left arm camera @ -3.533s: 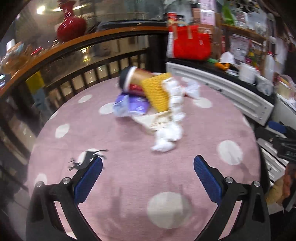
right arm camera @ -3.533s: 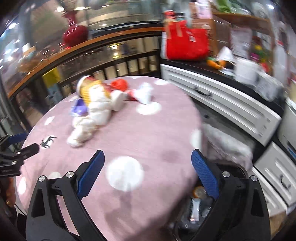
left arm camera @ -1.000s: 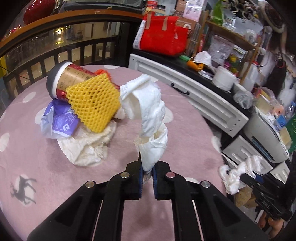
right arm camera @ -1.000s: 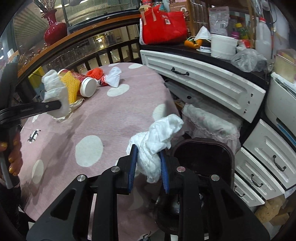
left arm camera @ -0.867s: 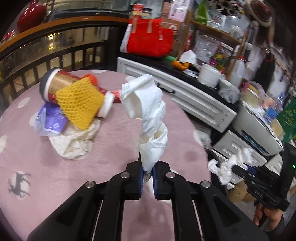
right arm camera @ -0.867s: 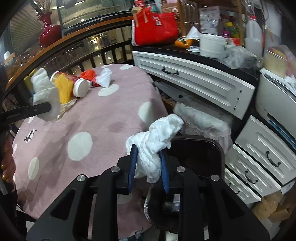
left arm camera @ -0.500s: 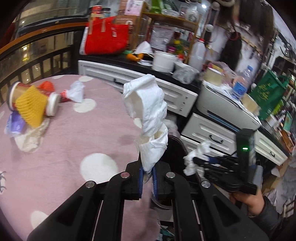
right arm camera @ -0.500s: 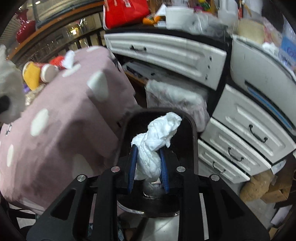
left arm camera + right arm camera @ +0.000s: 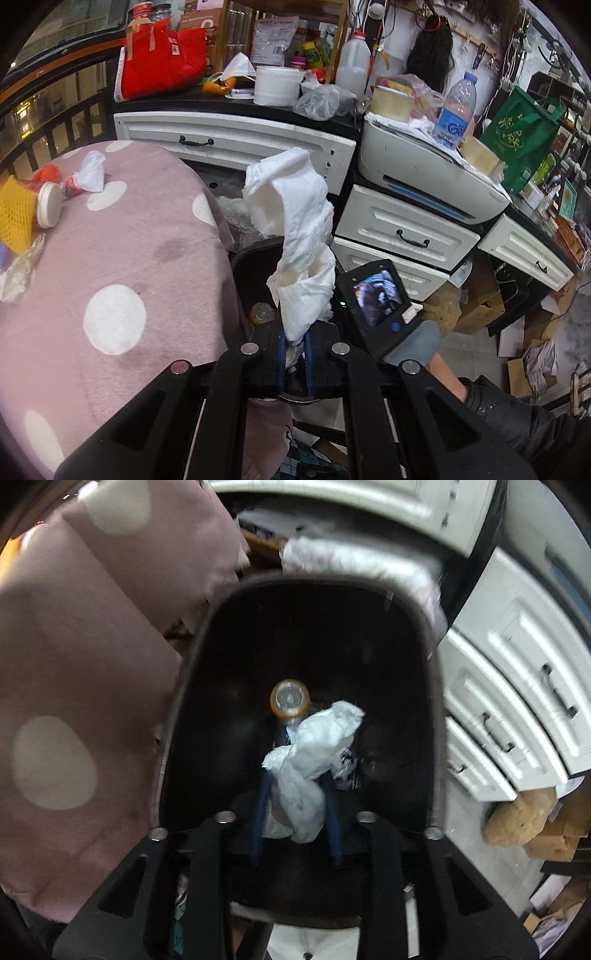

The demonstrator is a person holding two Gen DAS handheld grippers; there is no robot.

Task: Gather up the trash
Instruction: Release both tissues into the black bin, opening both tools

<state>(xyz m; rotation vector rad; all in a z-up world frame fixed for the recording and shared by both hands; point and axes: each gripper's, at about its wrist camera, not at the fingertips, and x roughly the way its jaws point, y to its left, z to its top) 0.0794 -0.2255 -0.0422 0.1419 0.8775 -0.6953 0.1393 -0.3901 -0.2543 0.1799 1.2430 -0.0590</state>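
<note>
My left gripper (image 9: 294, 343) is shut on the lower end of a long crumpled white paper strip (image 9: 295, 229). It holds the strip upright past the table's edge, above the black bin (image 9: 251, 254). My right gripper (image 9: 295, 805) points down into the bin (image 9: 192, 664). Its jaws are opening, and a white tissue wad (image 9: 314, 753) sits loosely between them. An orange-capped bottle (image 9: 290, 699) lies at the bin's bottom. More trash stays on the pink dotted table (image 9: 147, 258): a yellow foam net (image 9: 14, 214), a cup (image 9: 46, 208), a white tissue (image 9: 92, 173) and a crumpled paper (image 9: 18, 269).
White drawer units (image 9: 402, 229) stand right behind the bin, with a printer (image 9: 424, 166) on top. A cluttered counter holds a red bag (image 9: 162, 62) and bottles. Cardboard boxes (image 9: 476, 306) lie on the floor to the right. A gloved hand (image 9: 413, 343) holds the right gripper.
My left gripper carried the paper strip from above the trash pile to the table's edge over the bin. My right gripper sank into the bin's mouth and its jaws spread slightly.
</note>
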